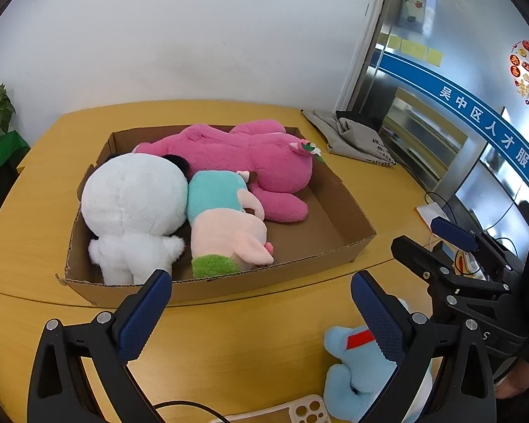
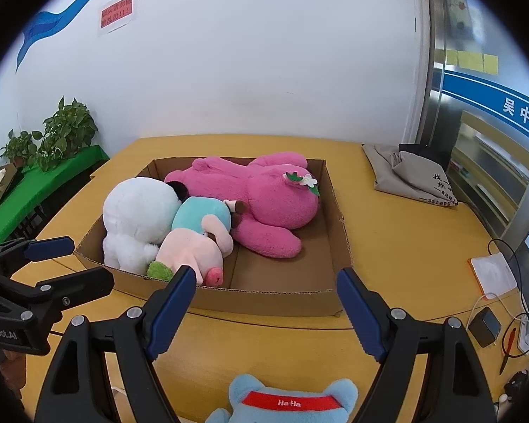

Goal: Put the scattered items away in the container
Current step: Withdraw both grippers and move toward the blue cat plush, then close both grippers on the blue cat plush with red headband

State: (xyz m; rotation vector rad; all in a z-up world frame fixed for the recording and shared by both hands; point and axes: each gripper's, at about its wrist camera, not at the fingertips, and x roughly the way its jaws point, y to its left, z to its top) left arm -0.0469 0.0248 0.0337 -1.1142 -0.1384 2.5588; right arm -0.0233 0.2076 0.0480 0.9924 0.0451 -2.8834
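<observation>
A shallow cardboard box (image 1: 338, 211) (image 2: 338, 218) sits on the yellow table. In it lie a pink plush bear (image 1: 250, 162) (image 2: 264, 201), a white plush toy (image 1: 134, 204) (image 2: 137, 215) and a pink-and-teal plush doll (image 1: 225, 218) (image 2: 197, 239). A light blue plush with a red "HaHa" band (image 1: 356, 373) (image 2: 289, 402) lies on the table in front of the box. My left gripper (image 1: 261, 313) is open, the blue plush by its right finger. My right gripper (image 2: 264, 306) is open above the blue plush and holds nothing. Each gripper also shows in the other's view (image 1: 437, 246) (image 2: 63, 264).
A grey cloth bag (image 1: 356, 137) (image 2: 409, 176) lies at the back right. A white pad (image 2: 490, 275), a black charger (image 2: 485, 326), cables and a pen lie at the right edge. A clear phone case (image 1: 306, 410) lies near me. Potted plants (image 2: 63, 130) stand left.
</observation>
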